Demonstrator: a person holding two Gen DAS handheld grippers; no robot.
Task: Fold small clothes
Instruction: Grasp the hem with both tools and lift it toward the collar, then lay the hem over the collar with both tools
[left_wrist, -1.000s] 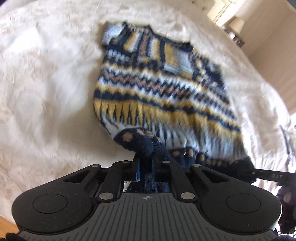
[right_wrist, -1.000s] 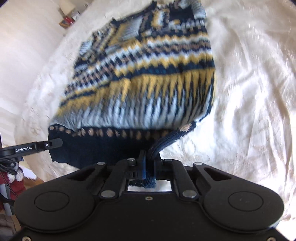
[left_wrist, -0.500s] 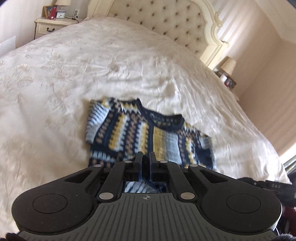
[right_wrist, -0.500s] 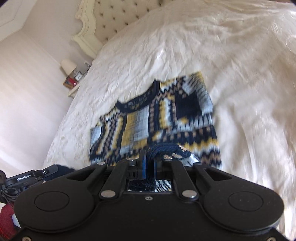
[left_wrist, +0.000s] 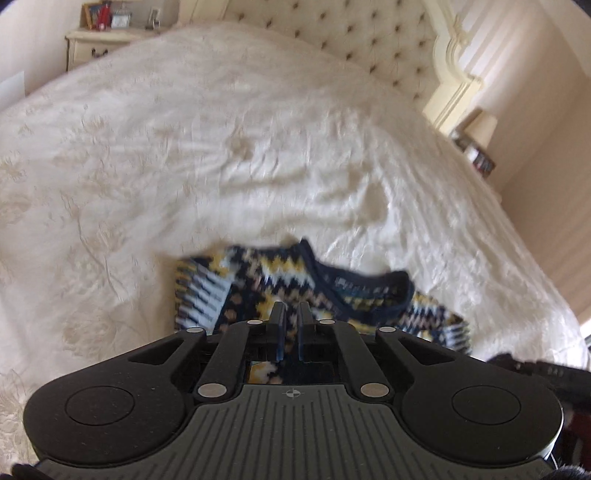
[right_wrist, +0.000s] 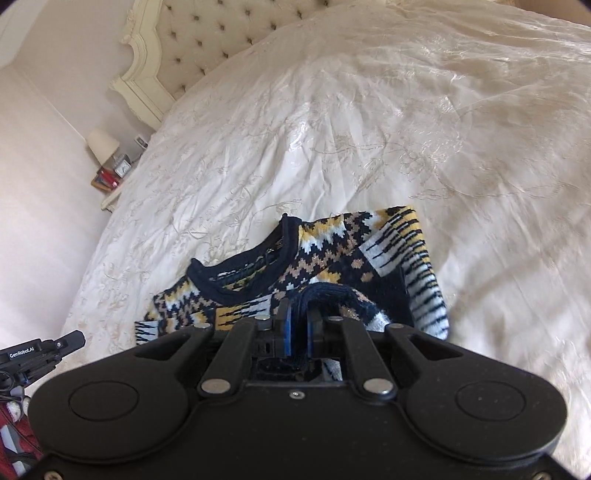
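A: Progress?
B: Knit sweater (right_wrist: 354, 258) lay on the bed (right_wrist: 406, 129), hem folded up approx. to neckline. Right claw (right_wrist: 298, 317) clamped the hem; left claw (left_wrist: 288, 325) slightly apart, empty. Sleeves remained.

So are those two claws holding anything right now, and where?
The right gripper pinches the sweater by its dark ribbed hem; the left gripper appears open, holding nothing.

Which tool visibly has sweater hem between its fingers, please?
The right tool: the sweater's navy hem bulges between its fingers; the left tool's gap shows none clearly.
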